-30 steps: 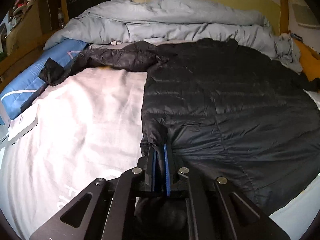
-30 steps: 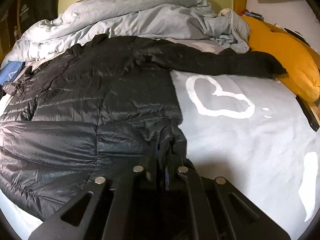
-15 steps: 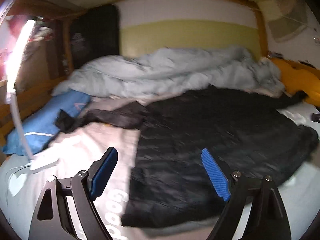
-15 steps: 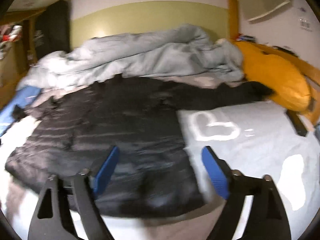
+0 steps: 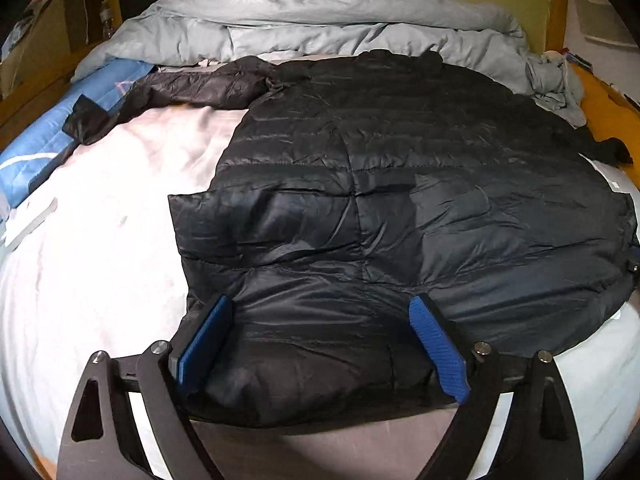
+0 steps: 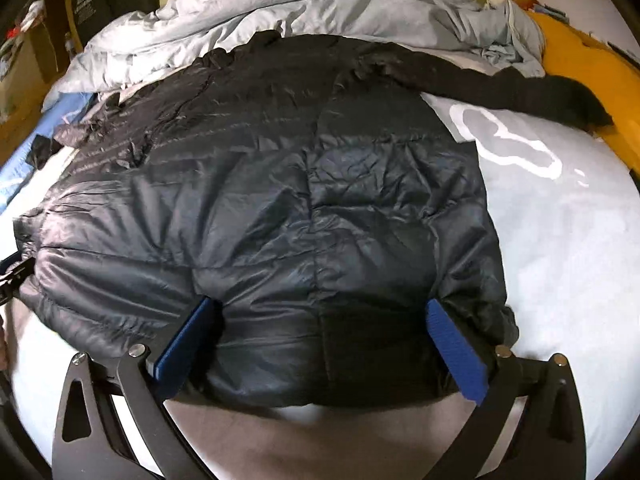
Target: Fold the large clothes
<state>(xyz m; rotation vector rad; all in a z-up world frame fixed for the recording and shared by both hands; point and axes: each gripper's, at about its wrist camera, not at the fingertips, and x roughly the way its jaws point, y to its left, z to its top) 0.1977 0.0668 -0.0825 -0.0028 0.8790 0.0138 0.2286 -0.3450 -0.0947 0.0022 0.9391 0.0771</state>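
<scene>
Left wrist view: black quilted down jacket [image 5: 380, 208] lies spread flat on the bed sheet [image 5: 100, 220], hem edge nearest the camera, collar far end against the grey duvet [image 5: 320, 20]. Long axis runs straight away from the fingers. Left gripper [image 5: 320, 344] hovers over the hem near the jacket's left corner, jaws wide and opening further; fabric lies beneath and between the blue pads [image 5: 204, 340], not pinched. One sleeve [image 5: 168, 96] trails out left toward a blue pillow [image 5: 44, 148].

Right wrist view: same jacket [image 6: 272, 200], hem again nearest. Right gripper [image 6: 320, 352] sits over the hem toward the right side seam, jaws at full spread and opening; nothing clamped, cloth only lying under the pads [image 6: 456, 348]. Other sleeve [image 6: 500, 92] stretches right across the heart-printed sheet [image 6: 560, 220] to an orange pillow [image 6: 592, 68].

Judgement: garment is laid out, folding proper not begun. Each sleeve lies far up and outboard of its own gripper; left hand nearer the left sleeve, right hand the right. Next grasp likely a sleeve or side edge, folded inward across the axis.
</scene>
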